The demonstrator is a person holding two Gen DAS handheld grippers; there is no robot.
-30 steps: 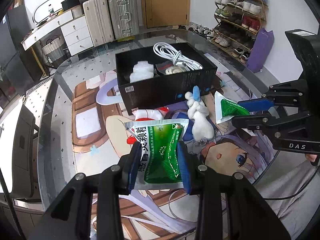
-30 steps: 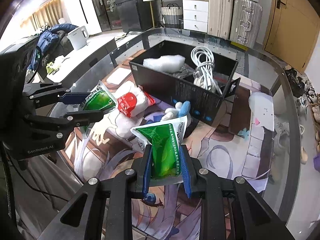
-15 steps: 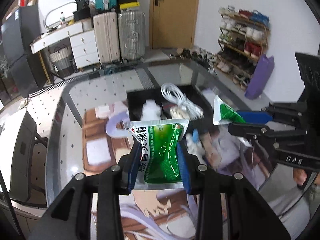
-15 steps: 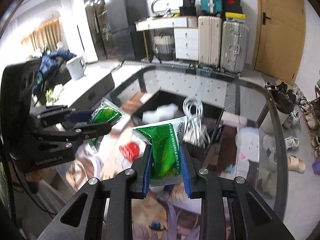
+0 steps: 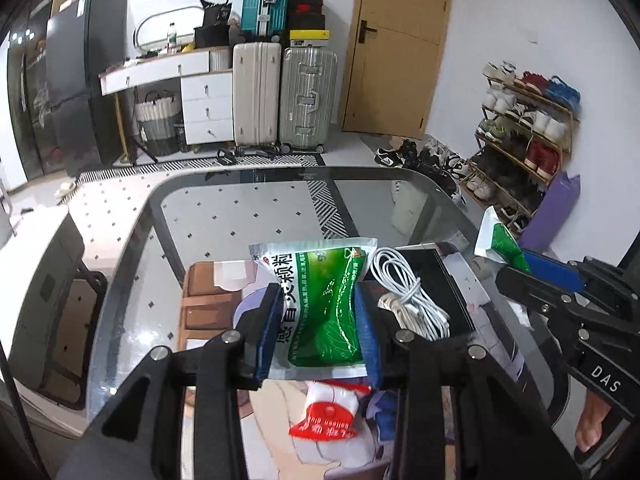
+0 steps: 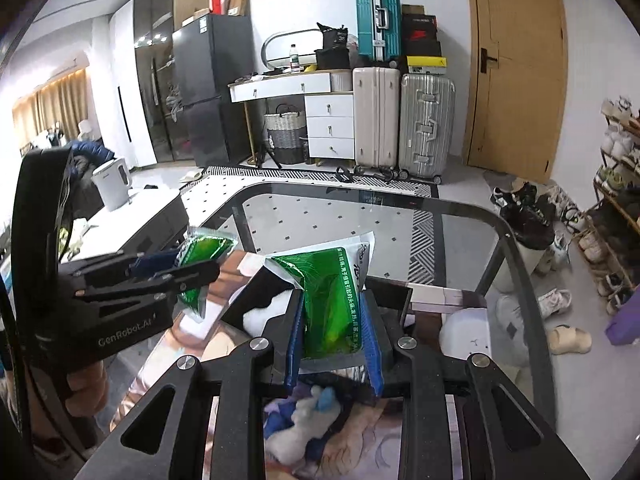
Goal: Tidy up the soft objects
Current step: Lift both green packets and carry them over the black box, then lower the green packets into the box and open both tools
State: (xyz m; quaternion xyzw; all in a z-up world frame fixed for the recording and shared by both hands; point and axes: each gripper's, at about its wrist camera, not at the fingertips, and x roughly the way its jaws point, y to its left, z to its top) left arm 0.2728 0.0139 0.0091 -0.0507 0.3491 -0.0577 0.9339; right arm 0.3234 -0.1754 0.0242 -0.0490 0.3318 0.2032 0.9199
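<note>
Fingers of the left gripper (image 5: 319, 332) are clamped on a green sachet (image 5: 320, 304) with a silver edge and printed characters, which stands upright between the blue pads and is held in the air above the glass bench (image 5: 240, 216). The right gripper (image 6: 334, 340) pinches a second green sachet (image 6: 332, 304) the same way, its top corner bent over to one side. Each gripper shows in the other's view, off to the side with its sachet sticking out past the fingers.

Below and just beyond the sachets sits a black box (image 5: 436, 280) on a printed mat (image 5: 200, 312) that covers the near part of the bench. A coil of white cable (image 5: 408, 296) lies in the box, and a white fluffy lump (image 6: 264, 312) fills another part of it. On the mat nearer the cameras lie a red and white packet (image 5: 326, 416) and a white soft toy with blue bits (image 6: 304, 416), both outside the box.
</note>
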